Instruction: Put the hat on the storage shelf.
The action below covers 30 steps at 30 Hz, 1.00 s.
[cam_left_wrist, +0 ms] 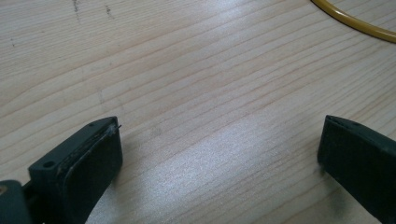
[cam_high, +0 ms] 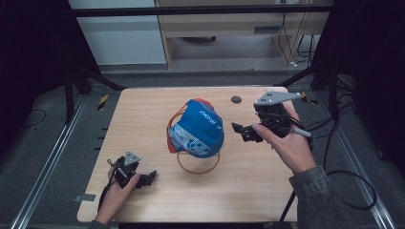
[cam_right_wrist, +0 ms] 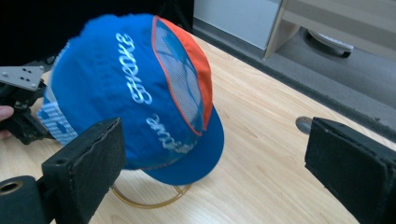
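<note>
My right hand-held gripper (cam_high: 246,132) hovers by the table's (cam_high: 143,114) right edge, jaws wide and empty, pointing at the cap (cam_high: 198,128) on its stand (cam_high: 198,164) mid-table. My left hand-held gripper (cam_high: 143,179) rests open near the front-left corner.

Bare wooden table (cam_left_wrist: 196,93), yellow ring (cam_left_wrist: 355,23), gripper (cam_left_wrist: 219,154) jaws apart
</note>
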Each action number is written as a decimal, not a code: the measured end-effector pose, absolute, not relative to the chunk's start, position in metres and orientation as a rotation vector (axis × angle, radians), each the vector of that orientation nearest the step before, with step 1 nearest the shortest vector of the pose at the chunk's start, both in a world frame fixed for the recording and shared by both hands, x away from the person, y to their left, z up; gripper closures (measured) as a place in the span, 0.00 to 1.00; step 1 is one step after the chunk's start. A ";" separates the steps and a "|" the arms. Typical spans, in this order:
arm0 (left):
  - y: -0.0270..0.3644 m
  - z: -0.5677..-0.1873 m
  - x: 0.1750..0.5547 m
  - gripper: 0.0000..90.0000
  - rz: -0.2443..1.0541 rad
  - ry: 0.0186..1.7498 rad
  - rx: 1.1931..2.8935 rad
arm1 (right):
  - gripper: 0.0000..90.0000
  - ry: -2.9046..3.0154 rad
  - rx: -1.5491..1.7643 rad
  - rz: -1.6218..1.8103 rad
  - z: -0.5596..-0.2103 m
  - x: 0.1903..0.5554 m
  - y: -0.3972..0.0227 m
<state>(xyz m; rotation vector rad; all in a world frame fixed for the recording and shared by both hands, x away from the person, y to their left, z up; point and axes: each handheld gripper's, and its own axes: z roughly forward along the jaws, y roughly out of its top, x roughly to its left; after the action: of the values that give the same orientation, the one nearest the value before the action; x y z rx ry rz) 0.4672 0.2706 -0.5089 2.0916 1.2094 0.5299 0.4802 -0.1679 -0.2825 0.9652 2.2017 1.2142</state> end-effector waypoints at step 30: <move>0.271 -0.509 0.467 0.00 0.530 1.208 2.092 | 0.12 2.153 1.109 1.050 -0.420 0.469 -0.225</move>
<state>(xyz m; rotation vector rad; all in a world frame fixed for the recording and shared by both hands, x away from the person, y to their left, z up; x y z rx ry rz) 0.4673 0.2707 -0.5089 2.0916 1.2076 0.5302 0.4694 -0.2249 -0.4203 1.1092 2.1533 1.0502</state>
